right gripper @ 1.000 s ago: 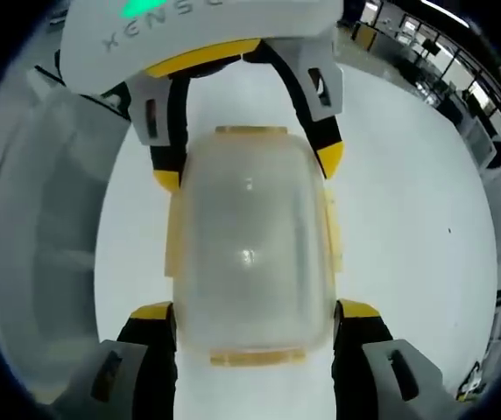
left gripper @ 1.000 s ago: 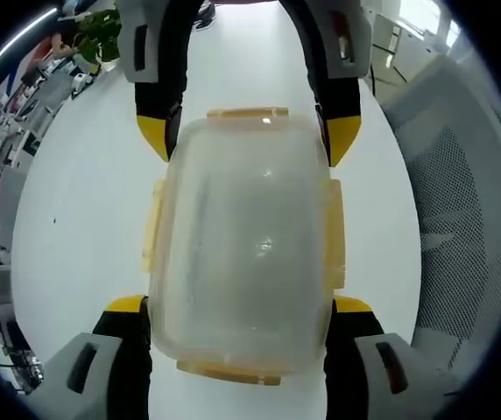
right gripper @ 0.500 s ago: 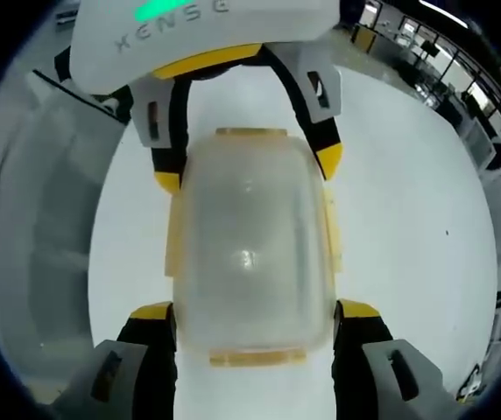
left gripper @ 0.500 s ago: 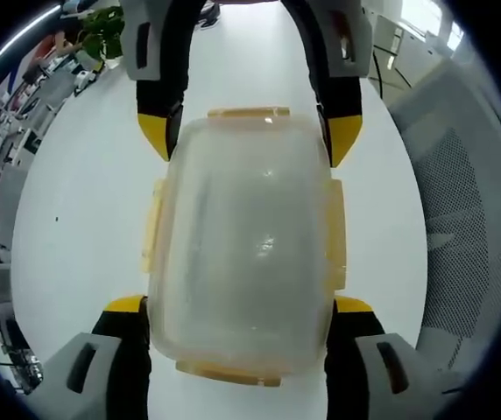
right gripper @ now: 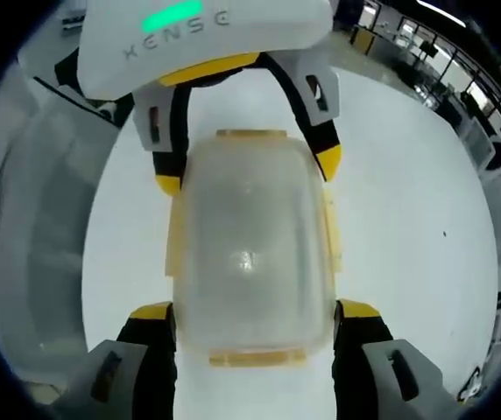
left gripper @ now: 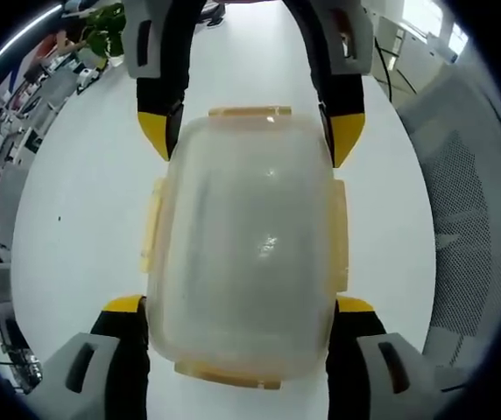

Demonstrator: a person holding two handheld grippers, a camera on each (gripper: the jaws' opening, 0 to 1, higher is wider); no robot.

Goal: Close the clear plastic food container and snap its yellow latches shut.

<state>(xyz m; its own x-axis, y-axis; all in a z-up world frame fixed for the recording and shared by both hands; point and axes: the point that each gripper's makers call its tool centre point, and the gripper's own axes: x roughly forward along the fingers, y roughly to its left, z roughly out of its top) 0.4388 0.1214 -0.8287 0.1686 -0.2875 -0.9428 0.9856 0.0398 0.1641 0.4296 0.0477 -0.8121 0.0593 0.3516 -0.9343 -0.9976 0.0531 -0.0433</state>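
- Left gripper view, near edge: left gripper [left gripper: 241, 306] has its two yellow-tipped jaws rising from the bottom, one on each long side of the clear container [left gripper: 246, 254], pressed against its walls. Gripping it.
- Container sits upside-looking/cloudy, lid on top, on the white table [left gripper: 75, 210]. It spans the middle of the view between the two grippers.
- Yellow latch [left gripper: 229, 376] at the near short end lies flat against the rim; side latches [left gripper: 338, 232] run along both long edges, flat against the walls as far as I can tell.
- Far short end: another yellow latch [left gripper: 250, 112], between the tips of the right gripper [left gripper: 249, 140], which comes in from the top. Its yellow tips touch the container's far corners.
- Beyond, right side: a grey mesh chair back [left gripper: 461, 219]. Far left: desks and a green plant [left gripper: 102, 35], blurred.
- Right gripper view, near edge: right gripper [right gripper: 249, 311] jaws flank the container [right gripper: 249, 245] on both long sides, in contact. Clamped on it.
- Near-end latch [right gripper: 250, 356] flat at the rim; far-end latch [right gripper: 250, 133] also flat.
- Far end: left gripper [right gripper: 243, 171] tips touch the container's far corners; its white housing with a green light [right gripper: 176, 16] sits above.
- Background: white table [right gripper: 408, 219], office desks far right, blurred.
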